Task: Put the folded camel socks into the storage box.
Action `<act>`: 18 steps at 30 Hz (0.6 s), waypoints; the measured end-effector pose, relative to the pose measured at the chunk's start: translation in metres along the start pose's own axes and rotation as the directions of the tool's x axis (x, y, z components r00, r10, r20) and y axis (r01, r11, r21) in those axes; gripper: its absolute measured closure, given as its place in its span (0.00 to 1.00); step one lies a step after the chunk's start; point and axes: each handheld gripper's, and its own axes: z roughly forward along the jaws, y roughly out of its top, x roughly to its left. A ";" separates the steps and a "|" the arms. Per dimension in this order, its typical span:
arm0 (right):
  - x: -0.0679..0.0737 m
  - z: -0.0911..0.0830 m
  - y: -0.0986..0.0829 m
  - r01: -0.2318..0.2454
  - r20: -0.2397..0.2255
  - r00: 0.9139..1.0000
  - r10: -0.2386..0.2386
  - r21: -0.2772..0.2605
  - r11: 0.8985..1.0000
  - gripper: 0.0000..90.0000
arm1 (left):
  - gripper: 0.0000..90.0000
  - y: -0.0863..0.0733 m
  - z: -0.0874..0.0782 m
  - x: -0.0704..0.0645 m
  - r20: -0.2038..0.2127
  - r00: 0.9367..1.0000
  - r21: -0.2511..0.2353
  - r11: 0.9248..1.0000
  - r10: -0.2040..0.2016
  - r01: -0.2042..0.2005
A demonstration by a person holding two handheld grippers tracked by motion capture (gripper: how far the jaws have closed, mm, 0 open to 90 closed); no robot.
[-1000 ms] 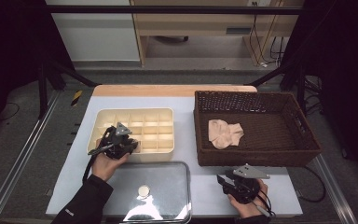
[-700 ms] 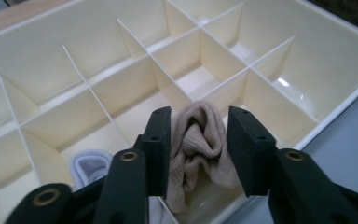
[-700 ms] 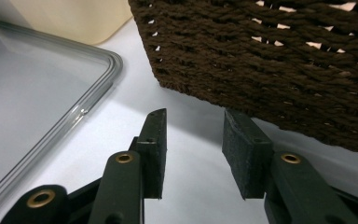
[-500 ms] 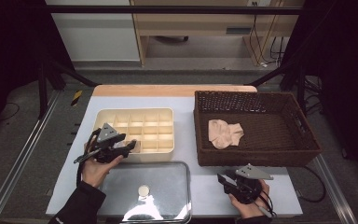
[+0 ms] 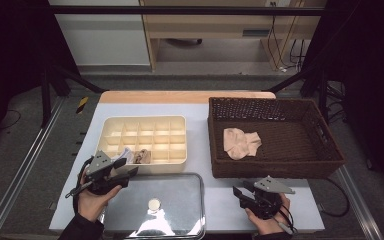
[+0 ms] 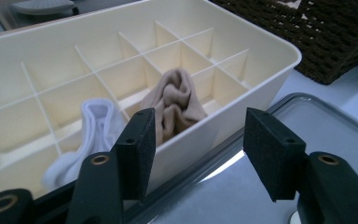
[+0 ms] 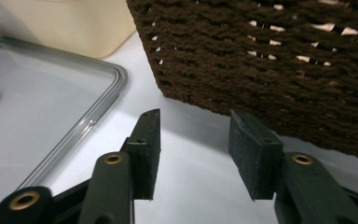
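A cream divided box [image 5: 145, 125] stands left of centre on the table. In its near row lie a white sock [image 6: 91, 126] [image 5: 122, 153] and a rolled beige sock [image 6: 177, 105] [image 5: 142, 156]. My left gripper [image 5: 127, 167] [image 6: 198, 147] hovers open and empty at the box's near wall, over the clear lid's edge. Another beige sock [image 5: 241, 142] lies in the brown wicker basket [image 5: 325, 135] at the right. My right gripper [image 5: 240, 192] [image 7: 193, 149] rests open and empty on the table just before the basket's front wall [image 7: 270, 60].
A clear lid [image 5: 152, 205] [image 7: 32, 116] with a round knob [image 5: 154, 203] lies at the table's front edge between my hands. The white tabletop [image 5: 220, 200] shows between lid and basket. Metal frame rails flank the table.
My left gripper has drawn back from over the divided box toward the front edge, leaving the beige sock in a near compartment. The right gripper has stayed put.
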 end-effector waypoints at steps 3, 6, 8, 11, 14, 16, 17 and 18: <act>0.001 -0.001 0.000 -0.007 -0.003 1.000 0.007 -0.014 1.000 0.56 | 0.43 -0.013 -0.005 -0.001 -0.021 0.999 -0.011 1.000 -0.024 0.023; 0.001 -0.002 0.001 -0.010 -0.002 1.000 0.010 -0.022 1.000 0.55 | 0.39 -0.024 -0.009 -0.001 -0.024 0.998 -0.018 0.998 -0.057 0.056; 0.001 -0.003 0.003 -0.014 -0.002 1.000 0.014 -0.028 0.999 0.54 | 0.37 -0.031 -0.012 0.000 -0.022 0.997 -0.023 0.997 -0.080 0.079; 0.002 -0.006 0.005 -0.014 -0.002 1.000 0.014 -0.043 0.999 0.51 | 0.35 -0.037 -0.015 0.000 -0.007 0.996 -0.034 0.995 -0.094 0.094; 0.003 -0.009 0.008 -0.019 -0.004 1.000 0.019 -0.060 0.998 0.50 | 0.31 -0.045 -0.016 -0.001 -0.008 0.996 -0.040 0.995 -0.088 0.088; 0.004 -0.011 0.011 -0.016 -0.004 1.000 0.015 -0.071 0.997 0.50 | 0.29 -0.050 -0.017 -0.002 -0.015 0.995 -0.037 0.995 -0.098 0.097; 0.004 -0.012 0.012 -0.014 -0.005 1.000 0.013 -0.075 0.997 0.50 | 0.28 -0.052 -0.017 -0.002 -0.013 0.995 -0.034 0.994 -0.100 0.099; 0.004 -0.013 0.013 -0.013 -0.006 1.000 0.012 -0.080 0.997 0.50 | 0.28 -0.053 -0.017 -0.002 -0.017 0.994 -0.035 0.994 -0.107 0.106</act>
